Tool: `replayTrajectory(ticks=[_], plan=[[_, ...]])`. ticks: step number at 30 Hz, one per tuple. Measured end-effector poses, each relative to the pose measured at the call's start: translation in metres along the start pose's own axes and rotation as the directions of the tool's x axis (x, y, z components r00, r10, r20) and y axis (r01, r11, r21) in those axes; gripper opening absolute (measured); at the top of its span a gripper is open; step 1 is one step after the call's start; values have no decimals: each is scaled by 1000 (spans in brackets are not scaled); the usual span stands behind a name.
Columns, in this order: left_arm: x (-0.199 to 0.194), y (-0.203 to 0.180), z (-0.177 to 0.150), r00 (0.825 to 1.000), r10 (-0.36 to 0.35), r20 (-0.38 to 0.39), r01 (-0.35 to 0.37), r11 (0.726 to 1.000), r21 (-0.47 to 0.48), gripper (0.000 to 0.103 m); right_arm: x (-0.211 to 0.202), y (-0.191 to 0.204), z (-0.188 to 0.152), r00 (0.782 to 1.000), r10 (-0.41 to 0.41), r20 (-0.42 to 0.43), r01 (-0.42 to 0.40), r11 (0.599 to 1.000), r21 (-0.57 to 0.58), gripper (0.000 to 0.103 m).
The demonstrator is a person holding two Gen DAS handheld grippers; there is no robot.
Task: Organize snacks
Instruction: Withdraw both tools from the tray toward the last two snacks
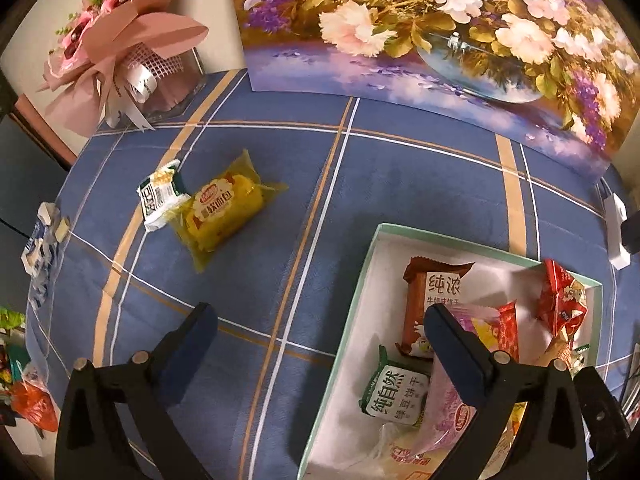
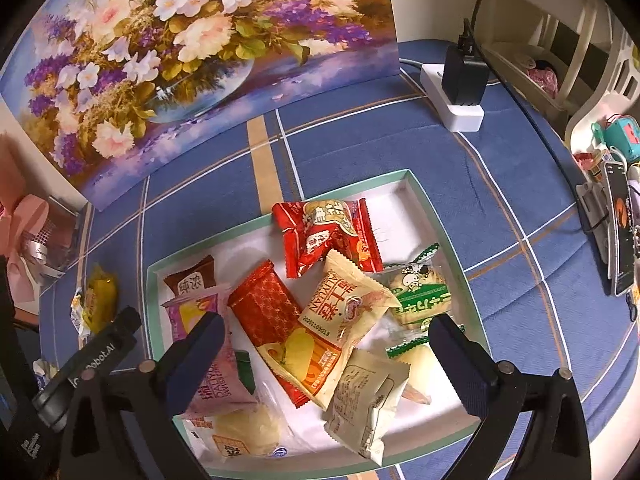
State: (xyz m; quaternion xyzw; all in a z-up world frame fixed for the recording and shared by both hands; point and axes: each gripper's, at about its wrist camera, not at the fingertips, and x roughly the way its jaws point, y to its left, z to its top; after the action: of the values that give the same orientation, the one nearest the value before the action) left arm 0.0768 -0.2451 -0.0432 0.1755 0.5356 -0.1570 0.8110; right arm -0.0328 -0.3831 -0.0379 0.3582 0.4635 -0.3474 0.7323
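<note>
A shallow white box with a green rim (image 1: 370, 248) (image 2: 416, 184) sits on the blue checked cloth and holds several wrapped snacks. A yellow bread pack (image 1: 224, 212) and a small green-and-white biscuit pack (image 1: 160, 200) lie on the cloth left of the box. My left gripper (image 1: 320, 332) is open and empty, over the box's left edge. My right gripper (image 2: 326, 344) is open and empty above the snacks in the box, over a red chip pack (image 2: 276, 316). The yellow pack also shows in the right wrist view (image 2: 100, 296).
A flower painting (image 1: 420, 28) leans at the back. A pink bouquet (image 1: 120, 48) stands at the back left. A white power strip with a black charger (image 2: 460, 88) lies at the back right. A phone on a stand (image 2: 620, 232) is at the right edge. More wrappers (image 1: 40, 248) lie at the left.
</note>
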Motion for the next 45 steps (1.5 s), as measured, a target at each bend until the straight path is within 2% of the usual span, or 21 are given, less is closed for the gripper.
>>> replayTrajectory(ticks=[7,15,21,30,39,45], plan=[[-17,17,7,999,-6,46,6,1000,-7,103,-22,19,0,998,24,55,-23,1000,-16,103],[-23,69,17,992,96,85,-93,995,-30,103,-32,61,-7,995,61,76,-56,996,-71,103],[-15,129,20,990,131,56,-124,985,-122,103,-20,96,-20,997,70,44,-63,989,-131,103],[-4,210,20,987,160,22,-149,955,-256,103,-4,159,-47,995,96,2,-92,965,-247,103],[26,250,21,987,159,-27,-160,945,-286,103,28,209,-72,994,98,-53,-110,943,-314,103],[49,262,24,990,131,-53,-141,947,-288,103,50,226,-81,994,71,-77,-94,934,-346,103]])
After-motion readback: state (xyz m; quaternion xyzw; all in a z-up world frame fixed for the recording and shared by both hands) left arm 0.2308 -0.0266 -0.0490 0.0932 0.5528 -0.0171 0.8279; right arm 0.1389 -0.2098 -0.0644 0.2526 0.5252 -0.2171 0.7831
